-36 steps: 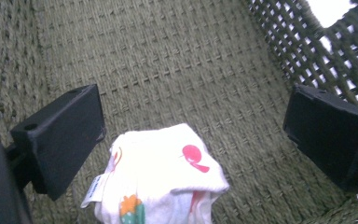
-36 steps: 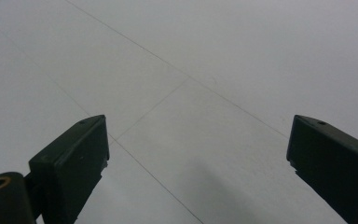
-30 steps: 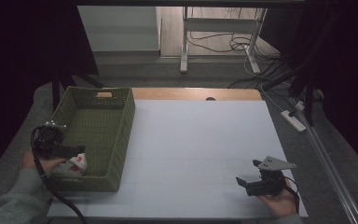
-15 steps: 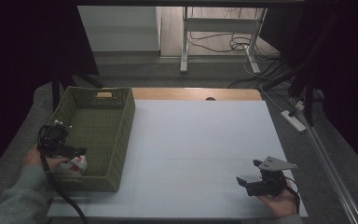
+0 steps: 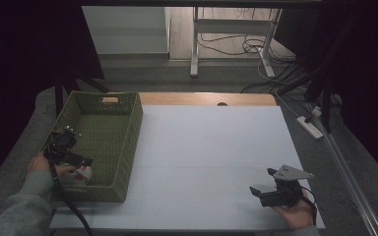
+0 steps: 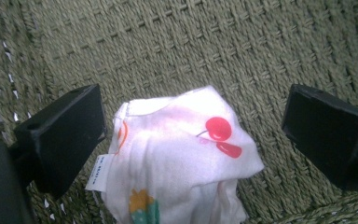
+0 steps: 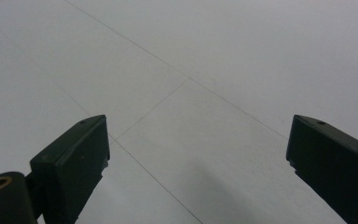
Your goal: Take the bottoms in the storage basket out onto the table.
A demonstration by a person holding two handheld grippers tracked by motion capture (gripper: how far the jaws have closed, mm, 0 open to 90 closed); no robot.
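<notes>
Here, step: reaching into the green woven basket (image 5: 128, 142) for the cherry-print white cloth (image 6: 177, 154); grasp not yet made
Cloth: crumpled on the basket floor, lower left of the high view
Left tongs (image 6: 191, 135): spread wide, straddling the cloth, gripping nothing
Right tongs (image 7: 198, 154): agape and empty over the white surface (image 5: 211, 147), lower right
Next, likely: lower, pinch the bunched fabric, lift it over the wall

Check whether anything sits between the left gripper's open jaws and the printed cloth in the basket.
Nothing visible does. In the left gripper view the cloth lies bunched on the floor of the basket, directly between the open jaws of the left gripper. The right gripper is far off over the white table.
</notes>
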